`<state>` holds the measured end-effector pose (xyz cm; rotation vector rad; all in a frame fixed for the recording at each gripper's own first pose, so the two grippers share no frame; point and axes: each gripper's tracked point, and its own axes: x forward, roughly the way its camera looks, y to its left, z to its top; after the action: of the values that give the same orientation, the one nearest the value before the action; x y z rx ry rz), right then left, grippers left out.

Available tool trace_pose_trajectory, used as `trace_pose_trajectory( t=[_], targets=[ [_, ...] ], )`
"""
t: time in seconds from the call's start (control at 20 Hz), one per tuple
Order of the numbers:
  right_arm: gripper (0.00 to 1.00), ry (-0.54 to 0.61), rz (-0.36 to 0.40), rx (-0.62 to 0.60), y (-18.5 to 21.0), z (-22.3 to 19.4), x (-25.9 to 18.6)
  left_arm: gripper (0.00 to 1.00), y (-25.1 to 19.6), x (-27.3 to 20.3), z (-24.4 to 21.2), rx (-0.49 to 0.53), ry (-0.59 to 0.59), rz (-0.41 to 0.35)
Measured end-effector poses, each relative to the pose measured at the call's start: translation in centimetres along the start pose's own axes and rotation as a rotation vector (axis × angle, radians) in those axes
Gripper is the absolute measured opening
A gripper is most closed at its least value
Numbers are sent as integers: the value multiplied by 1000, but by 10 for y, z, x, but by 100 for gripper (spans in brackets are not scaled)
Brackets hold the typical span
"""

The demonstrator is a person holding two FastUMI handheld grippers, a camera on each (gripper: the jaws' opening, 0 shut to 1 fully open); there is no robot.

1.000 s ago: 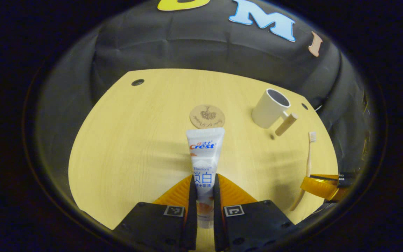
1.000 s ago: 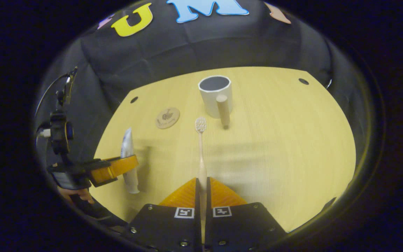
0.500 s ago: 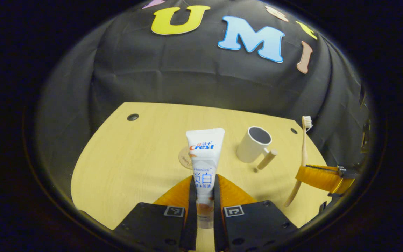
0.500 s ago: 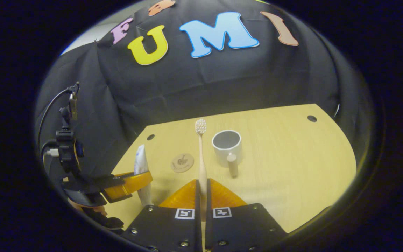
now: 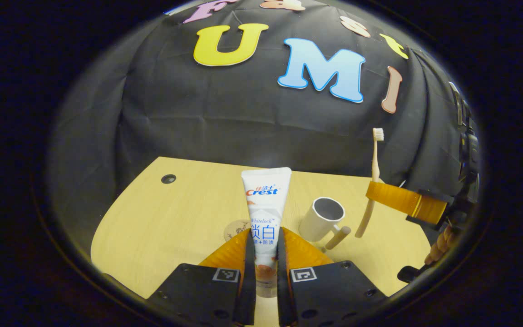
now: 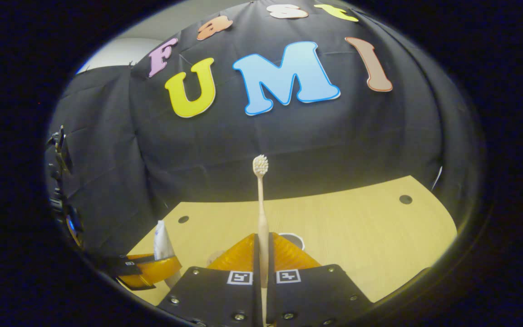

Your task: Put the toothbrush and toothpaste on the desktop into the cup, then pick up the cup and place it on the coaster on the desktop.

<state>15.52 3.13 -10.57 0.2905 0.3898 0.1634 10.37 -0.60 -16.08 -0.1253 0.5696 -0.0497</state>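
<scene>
Two tools are lifted off the pale wooden desktop [image 5: 166, 218] at once, as I read it from my station. My left gripper [image 5: 266, 254] is clenched on the white plastic toothpaste tube with blue and red print [image 5: 266, 200]; both fingers press its lower body and the flat crimped end stands up toward twelve o'clock, above the wood. In the right gripper view that same left gripper [image 6: 150, 270] sits at about eight o'clock with the tube [image 6: 162, 243] rising upright out of it.

My right gripper [image 6: 263, 263] is closed tight on the slim beige toothbrush with a white bristle head [image 6: 260, 200]. The handle runs straight up between the fingers and the bristles reach in front of the black cloth wall [image 6: 288, 136]. In the left gripper view the right gripper [image 5: 395, 200] hangs at three o'clock, the toothbrush [image 5: 372, 181] held nearly upright through it with a slight lean, and a hand [image 5: 438, 243] shows below it at about four o'clock.

The cream cylindrical cup with a peg-like wooden handle [image 5: 321, 220] stands on the desktop between the two tools, handle pointing toward four o'clock. In the right gripper view only a sliver of its rim [image 6: 294, 237] peeks past my fingers. The round brown cork coaster with a dark printed motif [image 5: 236, 229] lies at roughly nine o'clock from the cup, mostly hidden behind the tube and my left fingers; it seems to lie flat, though I cannot be sure.
</scene>
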Motion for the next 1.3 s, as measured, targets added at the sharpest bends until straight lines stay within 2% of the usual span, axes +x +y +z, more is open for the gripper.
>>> trace_pose_trajectory(
  t=[0.1,0.35,0.6,0.75,1.05,1.15,1.2,1.3],
  targets=[
    [4,-27,-12,-11,-7,10,22,27,0,5,4,-15,-17,2],
    [4,-12,-17,-30,-15,6,63,27,3,10,-1,-43,-4,6],
    [5,80,-22,-66,-23,-29,93,27,10,15,-5,-54,14,30],
    [5,161,-33,-64,-30,-53,94,27,8,18,-9,-56,26,33],
    [8,204,-42,-83,-36,-63,90,27,1,19,-9,-52,28,23],
    [5,205,-29,-91,-34,-60,84,27,-1,18,-9,-50,29,22],
    [23,207,-34,-98,-35,-60,81,27,-3,18,-9,-50,27,23],
    [36,201,-34,-105,-35,-59,75,27,-5,18,-6,-51,20,19]
  ],
)
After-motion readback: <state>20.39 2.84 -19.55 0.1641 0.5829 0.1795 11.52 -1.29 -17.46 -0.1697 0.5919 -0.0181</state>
